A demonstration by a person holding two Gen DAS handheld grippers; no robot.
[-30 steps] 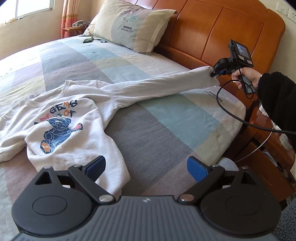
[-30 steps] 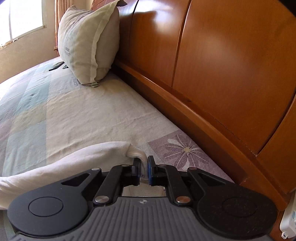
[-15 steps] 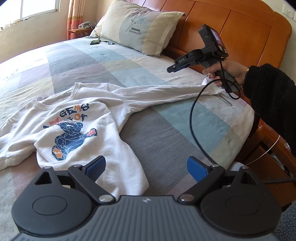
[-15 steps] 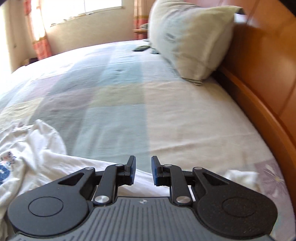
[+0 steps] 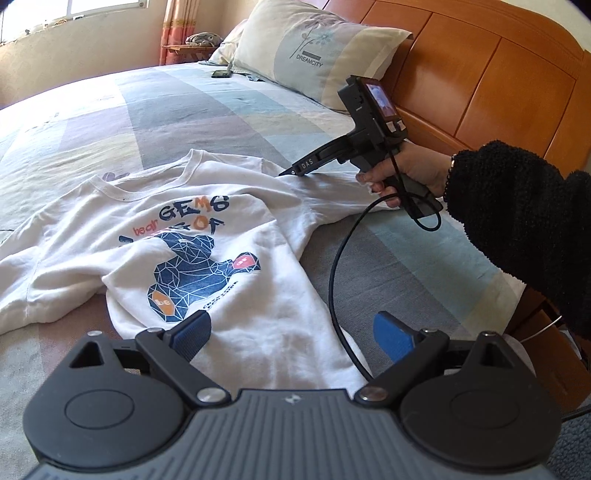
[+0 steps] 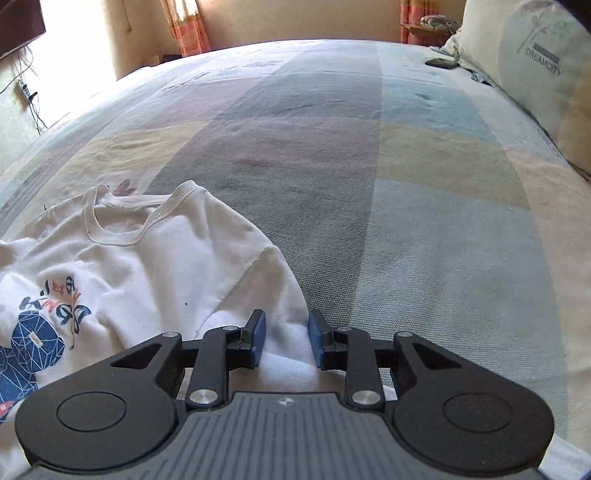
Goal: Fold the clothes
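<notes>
The white sweatshirt (image 5: 207,236) lies on the bed (image 6: 369,155); left gripper (image 5: 291,334) fingers spread wide above its hem, right gripper (image 6: 284,338) fingers parted astride its sleeve, gripping nothing.

Bed (image 5: 155,110) covered in a patchwork spread of grey, blue and cream blocks. Cream pillow (image 5: 314,55) printed "DREAMCITY", leaning against an orange-brown wooden headboard (image 5: 498,74). Small dark device (image 6: 441,63) lying near the pillow. Orange curtain (image 6: 188,29) beside a bright window.
</notes>
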